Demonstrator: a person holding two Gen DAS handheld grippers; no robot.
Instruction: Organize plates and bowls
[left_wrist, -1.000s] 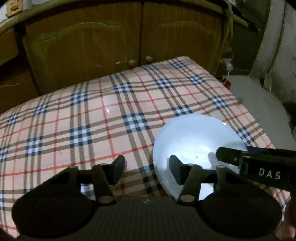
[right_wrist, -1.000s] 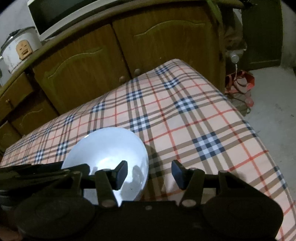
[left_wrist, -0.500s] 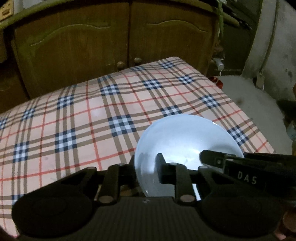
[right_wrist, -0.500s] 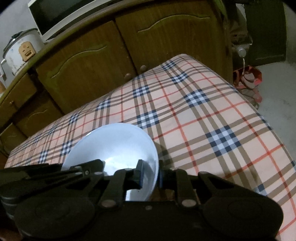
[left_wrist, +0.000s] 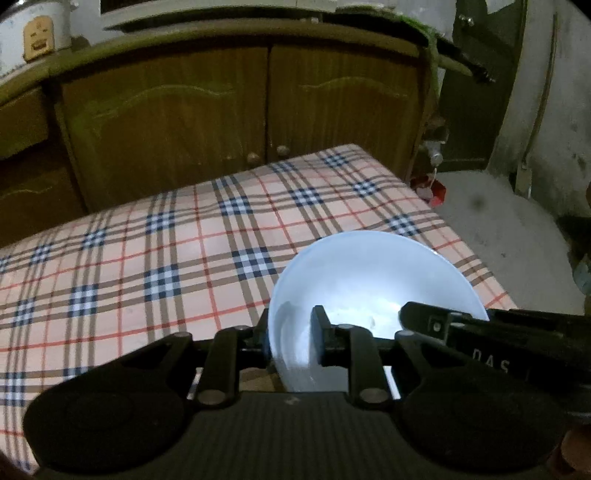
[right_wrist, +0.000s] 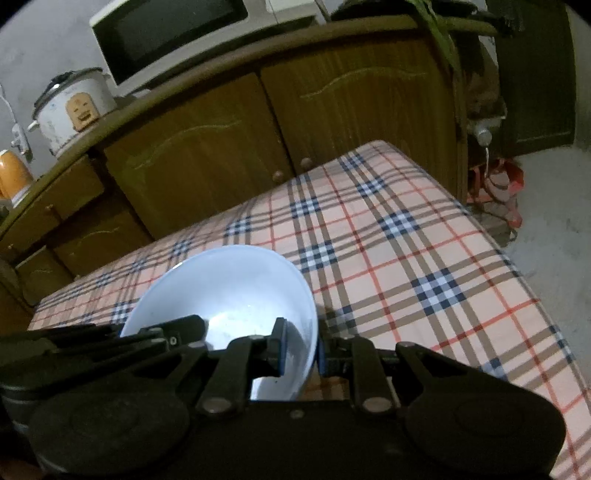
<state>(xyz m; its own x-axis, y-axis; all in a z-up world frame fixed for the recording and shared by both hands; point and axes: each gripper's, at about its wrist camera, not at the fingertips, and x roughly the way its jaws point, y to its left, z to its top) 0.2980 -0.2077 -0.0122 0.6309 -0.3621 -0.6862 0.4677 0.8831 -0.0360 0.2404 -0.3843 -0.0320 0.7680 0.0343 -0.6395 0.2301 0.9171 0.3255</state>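
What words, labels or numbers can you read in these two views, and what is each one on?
"DAS": pale letters on the black body of the right gripper, seen in the left wrist view.
The rice cooker carries a tan sticker with markings too blurred to read.
The microwave shows no readable text.
Nothing readable on the white bowl, the plaid cloth or the cabinet doors.

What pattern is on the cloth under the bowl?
The tablecloth is a peach plaid with brown, red and navy-and-white checks, clearest in the right wrist view.
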